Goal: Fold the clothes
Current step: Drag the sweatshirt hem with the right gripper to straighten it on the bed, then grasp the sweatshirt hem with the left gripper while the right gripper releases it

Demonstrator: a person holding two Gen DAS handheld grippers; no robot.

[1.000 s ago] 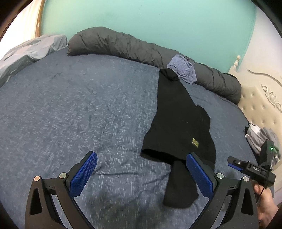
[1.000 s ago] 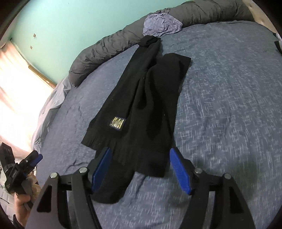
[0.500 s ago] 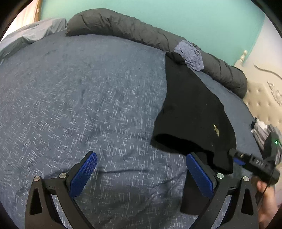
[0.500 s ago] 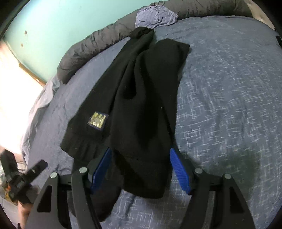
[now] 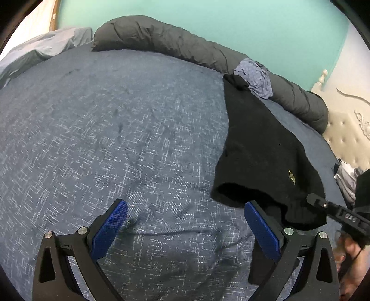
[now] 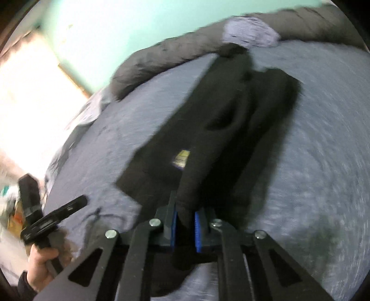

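The left tool (image 5: 185, 229) hangs released over the blue bed (image 5: 115, 139). The right tool (image 6: 186, 223) grips the near edge of the black garment (image 6: 219, 129) lying on it. Beyond: a grey duvet roll (image 5: 173, 44), then a teal wall (image 5: 208, 20).

A bed (image 5: 115, 139) with a blue sheet holds a black garment (image 5: 261, 148) at right and a rolled grey duvet (image 5: 173, 41) along the top.

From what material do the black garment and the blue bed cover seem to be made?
The black garment with a small yellow patch looks like soft matte knit, perhaps wool or fleece: it has fuzzy edges and bunches thickly in the right gripper. The blue bed cover looks like woven cloth: flat, with white crosshatch flecks and shallow creases.
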